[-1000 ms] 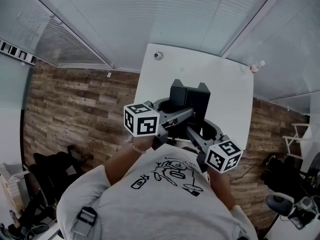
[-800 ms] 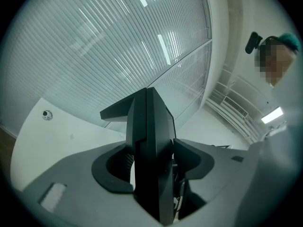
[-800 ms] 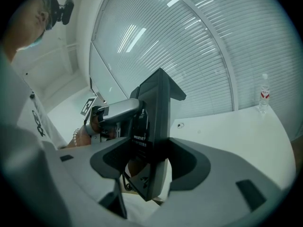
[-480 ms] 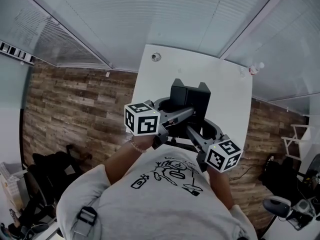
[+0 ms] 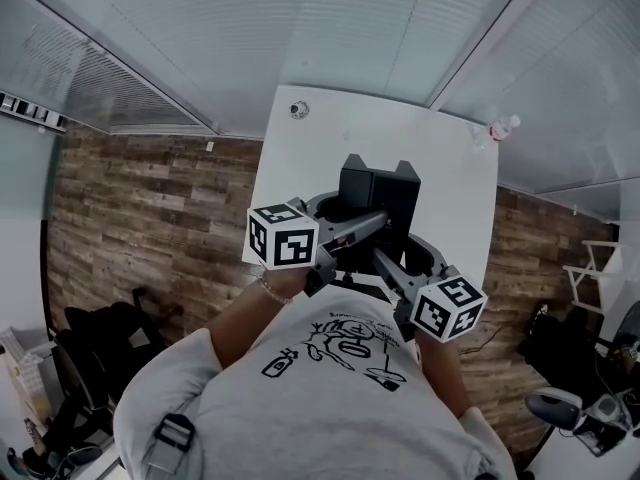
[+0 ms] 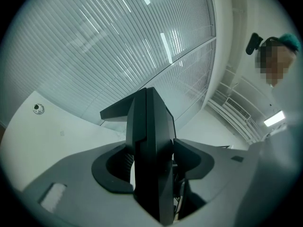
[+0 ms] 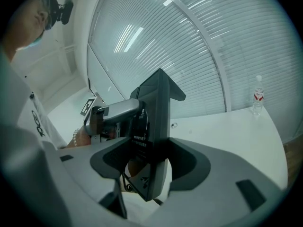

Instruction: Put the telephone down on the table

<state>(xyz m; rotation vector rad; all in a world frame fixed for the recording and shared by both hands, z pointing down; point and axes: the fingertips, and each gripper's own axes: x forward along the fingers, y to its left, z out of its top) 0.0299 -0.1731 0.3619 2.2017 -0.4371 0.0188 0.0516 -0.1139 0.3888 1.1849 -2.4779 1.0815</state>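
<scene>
- The left gripper (image 6: 151, 167) has its jaws partly apart, and they press on the black telephone (image 5: 381, 194) from both sides.
- The right gripper (image 7: 149, 163) clamps the same telephone.
- The telephone is held upright over the white table (image 5: 446, 164).
- A bottle (image 5: 497, 128) stands at the table's far right corner.

Matt black plastic telephone (image 5: 381, 192); smooth white table (image 5: 445, 173); grainy wood-plank floor (image 5: 150, 203).

Black telephone (image 6: 149, 122) upright, tight between jaws of left gripper (image 6: 152, 167), white table (image 6: 42, 145) beyond.
</scene>
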